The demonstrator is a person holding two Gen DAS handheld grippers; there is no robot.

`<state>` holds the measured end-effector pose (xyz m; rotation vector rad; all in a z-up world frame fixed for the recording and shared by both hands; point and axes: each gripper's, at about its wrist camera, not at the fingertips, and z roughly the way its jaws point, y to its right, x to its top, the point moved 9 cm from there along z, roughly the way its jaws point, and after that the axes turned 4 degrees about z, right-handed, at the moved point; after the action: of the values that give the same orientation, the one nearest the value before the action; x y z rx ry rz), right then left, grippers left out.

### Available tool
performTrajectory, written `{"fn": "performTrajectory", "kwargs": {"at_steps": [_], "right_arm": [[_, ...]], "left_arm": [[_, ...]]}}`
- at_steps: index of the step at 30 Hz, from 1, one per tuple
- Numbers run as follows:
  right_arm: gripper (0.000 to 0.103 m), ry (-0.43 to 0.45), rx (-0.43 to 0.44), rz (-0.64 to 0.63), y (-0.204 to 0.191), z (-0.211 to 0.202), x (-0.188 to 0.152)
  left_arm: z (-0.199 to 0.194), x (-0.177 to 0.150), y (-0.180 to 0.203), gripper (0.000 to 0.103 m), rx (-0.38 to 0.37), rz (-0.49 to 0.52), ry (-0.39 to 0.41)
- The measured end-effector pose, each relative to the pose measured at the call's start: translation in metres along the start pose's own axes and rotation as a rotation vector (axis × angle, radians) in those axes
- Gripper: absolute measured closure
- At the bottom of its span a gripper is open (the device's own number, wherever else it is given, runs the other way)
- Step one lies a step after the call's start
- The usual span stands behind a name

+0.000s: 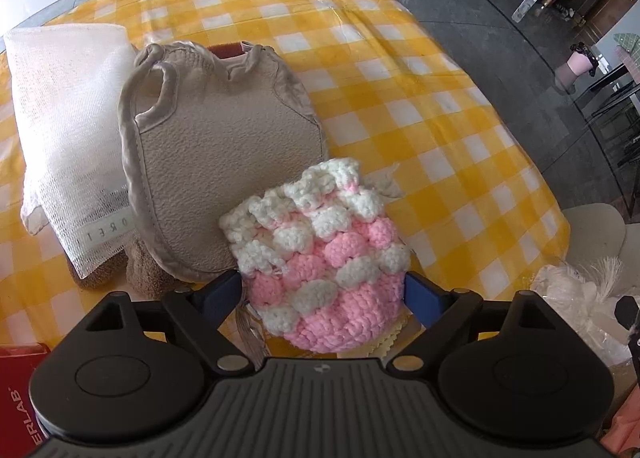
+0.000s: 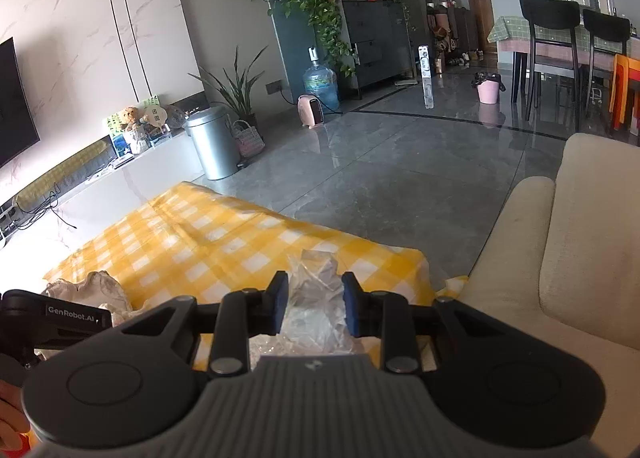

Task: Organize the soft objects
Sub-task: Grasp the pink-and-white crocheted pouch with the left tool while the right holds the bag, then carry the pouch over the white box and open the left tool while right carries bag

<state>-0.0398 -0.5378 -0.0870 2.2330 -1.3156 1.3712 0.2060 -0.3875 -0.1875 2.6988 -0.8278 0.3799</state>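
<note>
In the left wrist view, my left gripper (image 1: 324,292) is shut on a pink and white crocheted pouch (image 1: 320,254), its blue pads pressing both sides. The pouch lies against a beige bath mitt (image 1: 224,162), which leans on a white mesh cloth (image 1: 68,130); a brown plush piece (image 1: 144,274) shows under them. All rest on the yellow checked tablecloth (image 1: 400,98). In the right wrist view, my right gripper (image 2: 314,308) is shut on a crumpled clear plastic bag (image 2: 316,298), held above the tablecloth (image 2: 192,242).
A red box (image 1: 18,386) sits at the left wrist view's lower left and a white plastic bag (image 1: 580,306) at its right. A cream sofa (image 2: 568,258) stands right of the table. The left gripper's body (image 2: 52,322) shows at the left.
</note>
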Motion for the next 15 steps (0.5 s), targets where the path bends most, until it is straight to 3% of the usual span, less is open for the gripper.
{"fn": "performTrajectory", "kwargs": {"at_steps": [2,7,10,15], "right_arm": [[0.075,0.003,0.001,0.003,0.002,0.000,0.000],[0.075,0.012,0.011,-0.020,-0.004,-0.005,0.001],[0.075,0.031,0.019,-0.034,-0.008,-0.012,0.003],[0.075,0.047,0.037,-0.076,-0.021,-0.020,0.006]], "left_arm": [[-0.003,-0.001,0.003,0.019,-0.006,0.038,-0.007],[-0.012,-0.002,0.007,0.043,0.000,0.121,-0.010],[-0.021,-0.006,0.005,0.050,0.004,0.136,-0.001],[-0.051,-0.013,-0.001,0.050,-0.015,0.167,0.044]]}}
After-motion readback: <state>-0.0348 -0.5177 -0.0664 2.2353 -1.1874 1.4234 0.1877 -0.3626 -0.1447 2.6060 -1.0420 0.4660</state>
